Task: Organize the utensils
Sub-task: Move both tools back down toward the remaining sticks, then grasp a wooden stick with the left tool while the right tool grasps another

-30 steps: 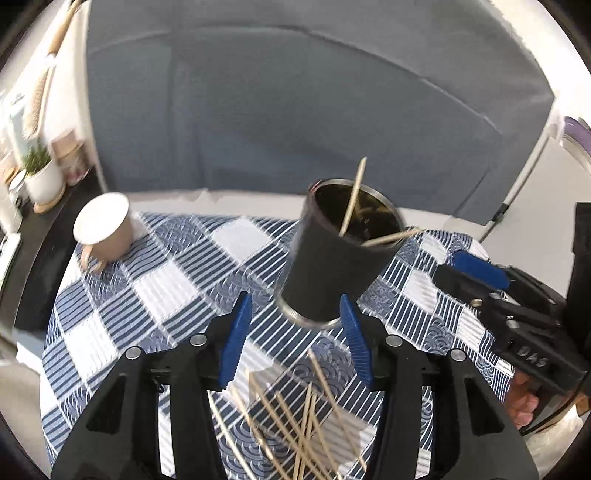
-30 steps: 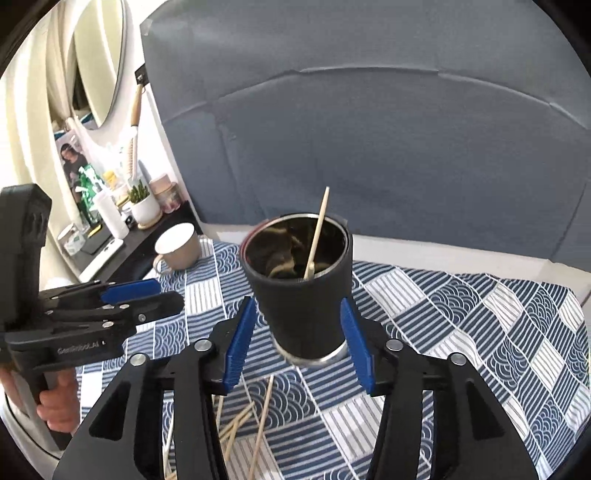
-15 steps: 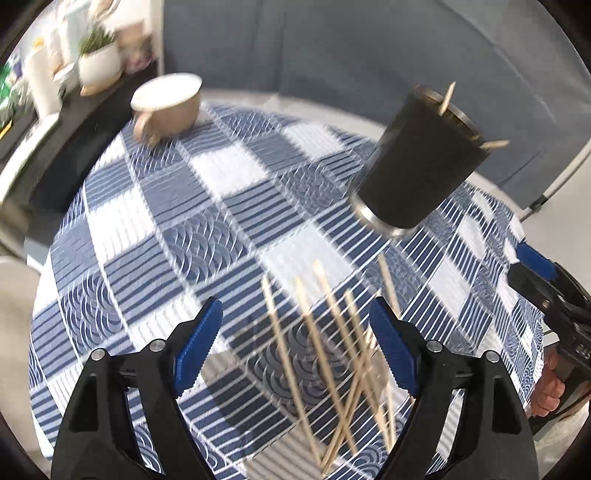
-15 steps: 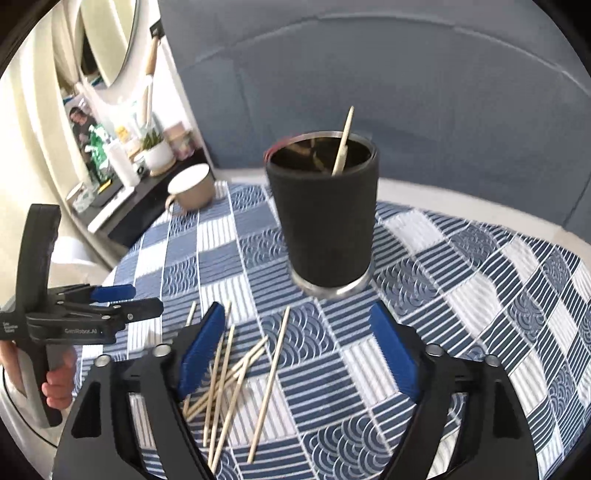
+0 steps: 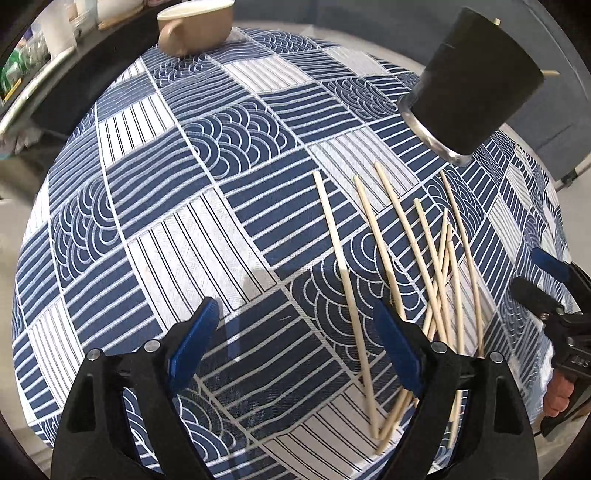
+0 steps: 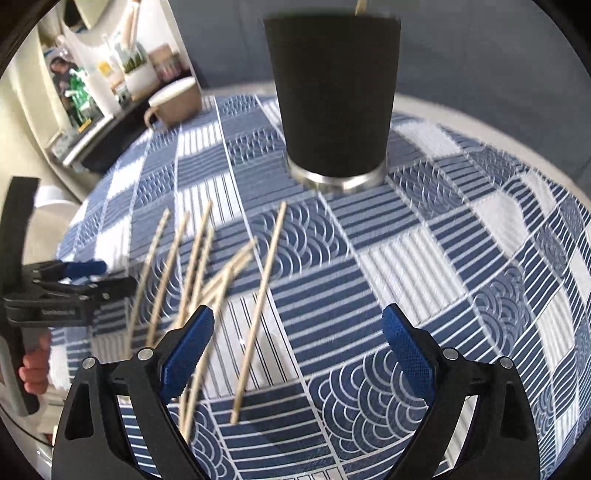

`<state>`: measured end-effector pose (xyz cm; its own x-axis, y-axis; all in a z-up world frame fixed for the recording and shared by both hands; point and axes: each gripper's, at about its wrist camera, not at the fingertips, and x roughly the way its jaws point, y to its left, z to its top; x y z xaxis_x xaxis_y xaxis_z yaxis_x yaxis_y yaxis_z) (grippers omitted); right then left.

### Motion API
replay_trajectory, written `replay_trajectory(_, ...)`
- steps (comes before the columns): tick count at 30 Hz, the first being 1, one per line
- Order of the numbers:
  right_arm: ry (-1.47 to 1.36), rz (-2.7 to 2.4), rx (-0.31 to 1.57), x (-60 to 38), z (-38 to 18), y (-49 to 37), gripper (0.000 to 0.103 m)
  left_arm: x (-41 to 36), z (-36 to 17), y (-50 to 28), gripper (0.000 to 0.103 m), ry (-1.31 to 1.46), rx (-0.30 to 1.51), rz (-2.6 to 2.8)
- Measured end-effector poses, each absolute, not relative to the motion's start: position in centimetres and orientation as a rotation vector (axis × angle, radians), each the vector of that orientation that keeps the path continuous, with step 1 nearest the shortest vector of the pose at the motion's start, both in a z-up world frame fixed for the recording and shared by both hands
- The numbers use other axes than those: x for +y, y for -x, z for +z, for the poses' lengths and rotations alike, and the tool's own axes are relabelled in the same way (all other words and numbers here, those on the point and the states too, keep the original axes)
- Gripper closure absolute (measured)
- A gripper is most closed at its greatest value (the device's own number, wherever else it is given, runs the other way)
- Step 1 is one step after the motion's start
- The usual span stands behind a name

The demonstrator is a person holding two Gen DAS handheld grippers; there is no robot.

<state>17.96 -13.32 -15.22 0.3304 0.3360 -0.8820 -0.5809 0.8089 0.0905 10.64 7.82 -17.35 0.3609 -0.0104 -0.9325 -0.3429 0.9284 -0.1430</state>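
Note:
Several wooden chopsticks (image 5: 421, 254) lie loose on the blue-and-white patterned tablecloth (image 5: 207, 206); they also show in the right wrist view (image 6: 258, 295). A black cup (image 5: 476, 85) with a steel base stands beyond them, with chopstick tips sticking out; it also shows in the right wrist view (image 6: 332, 96). My left gripper (image 5: 295, 332) is open and empty, low over the cloth, just left of the pile. My right gripper (image 6: 299, 332) is open and empty, low over the cloth, just right of the pile, with one chopstick lying between its fingers.
A beige mug (image 5: 195, 22) sits at the table's far edge; it also shows in the right wrist view (image 6: 173, 99). A dark shelf (image 6: 96, 133) with bottles and a small plant stands beyond the table. A grey sofa back (image 6: 480, 55) is behind.
Both grippers have dropped toward the tablecloth and tilted down at the loose chopsticks; both jaws have opened wider. The cup and chopsticks have not moved.

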Motion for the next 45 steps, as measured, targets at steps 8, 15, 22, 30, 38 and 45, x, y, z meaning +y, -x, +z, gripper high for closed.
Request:
replay_trajectory(8, 0.290, 0.565, 1.135, -12.9, -18.0, -18.0, 0.015, 6.4, -18.0, -11.2, 0.018, 0.220, 1.222, 0.277)
replay_trajectory(15, 0.346, 0.527, 1.136, -12.6, -18.8, -17.8, 0.010, 6.8, -18.5, -11.3, 0.005, 0.229, 1.227, 0.338)
replay_trajectory(22, 0.326, 0.469, 1.170, -12.6, -19.0, -18.2, 0.007, 6.9, -18.5, -11.0, 0.004, 0.225, 1.190, 0.341)
replay_trajectory(30, 0.319, 0.419, 1.245, -12.2, -19.1, -18.8, 0.007, 6.6, -18.5, -10.2, 0.004, 0.225, 1.164, 0.350)
replay_trajectory(38, 0.341, 0.431, 1.261, -11.9, -17.9, -19.5, 0.072, 7.1, -17.4, -10.0, 0.039, 0.225, 1.164, 0.348)
replay_trajectory(45, 0.311, 0.415, 1.295, -13.6, -17.5, -20.7, 0.098, 8.3, -16.8, -8.8, 0.098, 0.239, 1.200, 0.305)
